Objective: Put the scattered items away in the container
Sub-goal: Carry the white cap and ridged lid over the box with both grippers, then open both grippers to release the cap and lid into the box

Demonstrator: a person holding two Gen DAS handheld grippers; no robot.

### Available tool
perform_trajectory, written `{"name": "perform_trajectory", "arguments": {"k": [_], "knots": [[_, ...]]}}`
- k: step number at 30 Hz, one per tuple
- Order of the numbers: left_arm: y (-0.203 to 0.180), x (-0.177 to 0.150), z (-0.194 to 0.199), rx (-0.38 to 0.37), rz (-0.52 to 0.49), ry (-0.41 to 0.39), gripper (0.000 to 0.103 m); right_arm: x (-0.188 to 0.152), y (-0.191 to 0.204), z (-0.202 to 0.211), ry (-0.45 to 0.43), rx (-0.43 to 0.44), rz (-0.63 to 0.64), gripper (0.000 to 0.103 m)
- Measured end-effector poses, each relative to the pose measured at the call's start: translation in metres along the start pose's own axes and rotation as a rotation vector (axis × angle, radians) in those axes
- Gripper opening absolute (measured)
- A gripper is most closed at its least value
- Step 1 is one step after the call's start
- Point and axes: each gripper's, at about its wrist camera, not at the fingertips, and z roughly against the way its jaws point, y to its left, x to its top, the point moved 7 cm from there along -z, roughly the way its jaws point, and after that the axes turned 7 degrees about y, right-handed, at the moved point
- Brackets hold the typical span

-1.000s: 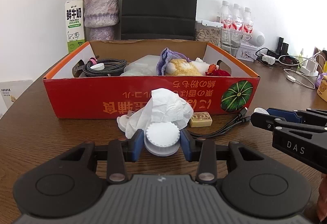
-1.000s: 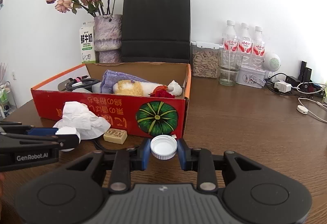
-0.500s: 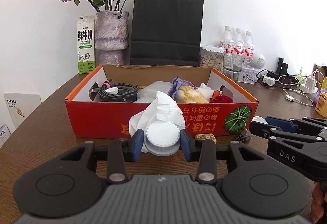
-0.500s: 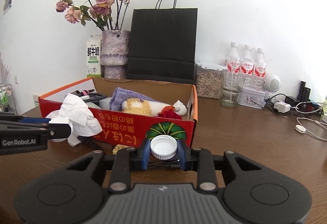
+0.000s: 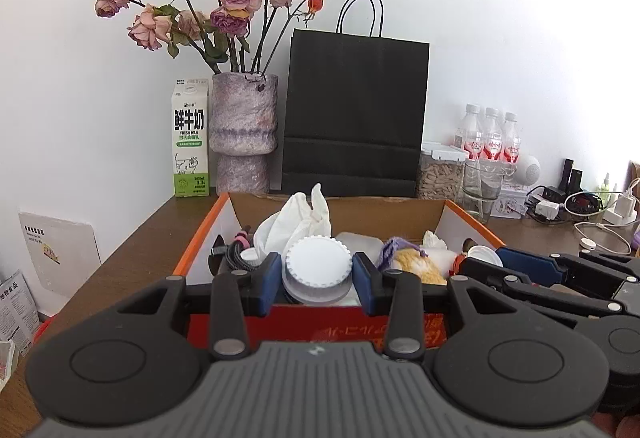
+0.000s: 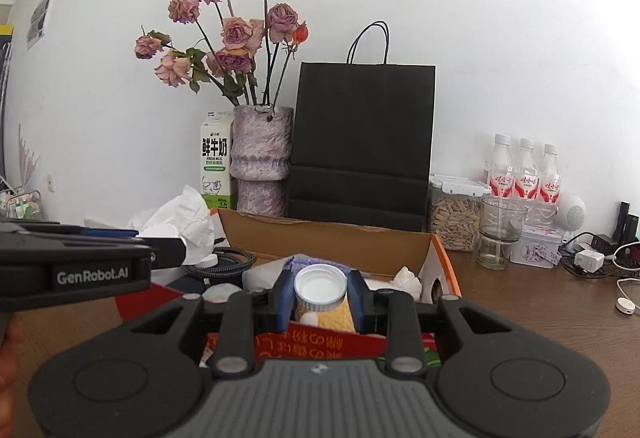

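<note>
My left gripper is shut on a stack of white ribbed lids, with a crumpled white tissue caught behind them. It hovers over the front wall of the red and orange cardboard box. My right gripper is shut on a white bottle cap, also above the box's front wall. In the right wrist view the left gripper and its tissue appear at the left. Seen from the left wrist, the right gripper is at the right. The box holds a cable coil and a yellow plush toy.
Behind the box stand a milk carton, a vase of dried roses and a black paper bag. At the back right are a jar of pellets, a glass, water bottles and chargers with cables.
Both grippers have risen and moved forward, from the table in front of the box to above its front wall. Each still carries its item: lids with tissue, and the cap.
</note>
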Motion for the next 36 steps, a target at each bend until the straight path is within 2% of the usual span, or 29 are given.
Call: {"name": "perform_trajectory", "arguments": {"k": [8,20,36], "knots": [[0.015,0.025,-0.031,0.015,0.023,-0.028,0.04,0.021,-0.009,-0.035,-0.008,-0.028,-0.034,0.027],[0.026,0.03,-0.084,0.024,0.003,-0.005,0.04,0.021,-0.036,-0.092,0.034,-0.058,-0.096,0.027],[0.014,0.026,-0.082,0.008,-0.068,-0.043,0.04,0.018,-0.04,-0.097,0.035,-0.08,-0.085,0.028]]}}
